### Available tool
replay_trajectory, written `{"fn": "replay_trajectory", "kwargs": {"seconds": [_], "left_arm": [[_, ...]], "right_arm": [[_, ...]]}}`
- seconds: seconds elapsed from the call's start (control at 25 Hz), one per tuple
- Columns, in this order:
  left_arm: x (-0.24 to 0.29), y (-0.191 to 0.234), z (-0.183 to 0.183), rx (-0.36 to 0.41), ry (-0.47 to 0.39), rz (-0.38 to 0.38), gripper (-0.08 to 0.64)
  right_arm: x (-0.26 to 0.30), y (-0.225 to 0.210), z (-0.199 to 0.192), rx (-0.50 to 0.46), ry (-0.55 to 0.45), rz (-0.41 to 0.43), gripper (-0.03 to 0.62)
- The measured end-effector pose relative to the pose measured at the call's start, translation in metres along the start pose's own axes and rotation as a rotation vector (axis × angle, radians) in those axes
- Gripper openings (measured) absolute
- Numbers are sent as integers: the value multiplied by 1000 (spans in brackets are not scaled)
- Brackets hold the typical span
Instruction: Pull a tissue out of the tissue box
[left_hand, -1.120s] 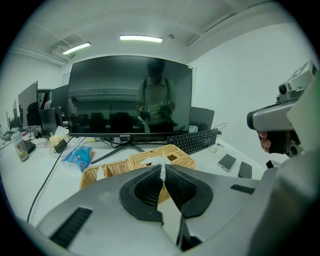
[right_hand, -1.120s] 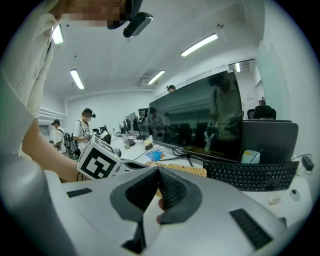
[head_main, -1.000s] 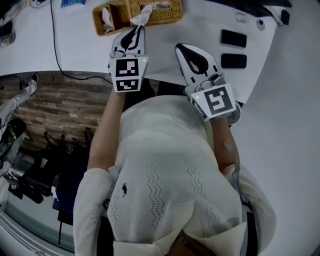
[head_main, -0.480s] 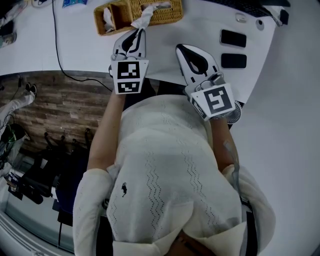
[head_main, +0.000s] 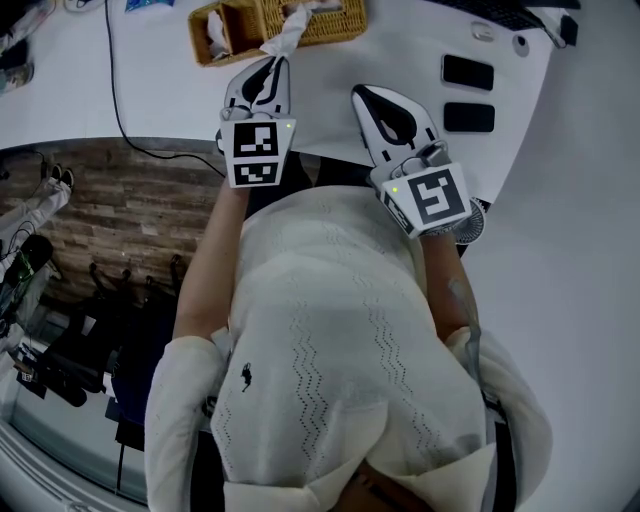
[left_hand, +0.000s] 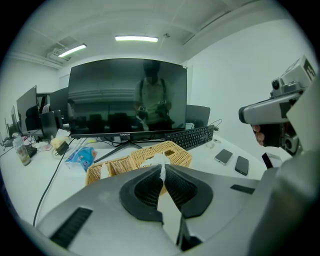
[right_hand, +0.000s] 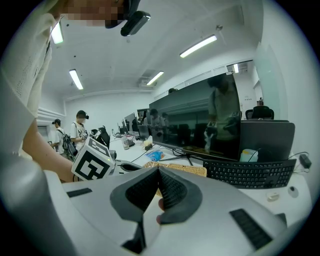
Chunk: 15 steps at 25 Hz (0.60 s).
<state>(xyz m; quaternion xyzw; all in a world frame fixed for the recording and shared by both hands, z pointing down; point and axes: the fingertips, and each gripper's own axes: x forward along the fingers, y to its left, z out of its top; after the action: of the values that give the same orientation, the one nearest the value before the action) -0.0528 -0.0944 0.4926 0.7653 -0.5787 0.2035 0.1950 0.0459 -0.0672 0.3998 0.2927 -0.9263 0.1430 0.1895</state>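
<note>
The wicker tissue box (head_main: 328, 27) stands on the white desk at the top of the head view. A white tissue (head_main: 284, 36) stretches from its slot towards me. My left gripper (head_main: 275, 60) is shut on the tissue's near end, just in front of the box. In the left gripper view the tissue (left_hand: 159, 160) runs up out of the shut left gripper (left_hand: 162, 171), with the box (left_hand: 177, 156) behind it. My right gripper (head_main: 361, 94) hovers to the right of the box, apart from it. The right gripper (right_hand: 156, 172) is shut with no tissue in it.
A wicker organiser (head_main: 214, 36) adjoins the box on the left. Two dark phones (head_main: 466, 75) lie at the right. A monitor (left_hand: 127, 97) and keyboard (left_hand: 194, 136) stand behind the box. A black cable (head_main: 115, 90) crosses the desk's left side. The desk's near edge runs under both grippers.
The left gripper stays shut on the tissue and has shifted only slightly near the box. The right gripper has barely moved.
</note>
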Motion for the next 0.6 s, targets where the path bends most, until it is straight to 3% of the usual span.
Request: {"fn": "replay_trajectory", "kwargs": {"seconds": [0.6], "left_arm": [[-10,-2,-4,-2,-5,4,20]], "right_arm": [[-4,5,-3,-9,2,-4,2]]}}
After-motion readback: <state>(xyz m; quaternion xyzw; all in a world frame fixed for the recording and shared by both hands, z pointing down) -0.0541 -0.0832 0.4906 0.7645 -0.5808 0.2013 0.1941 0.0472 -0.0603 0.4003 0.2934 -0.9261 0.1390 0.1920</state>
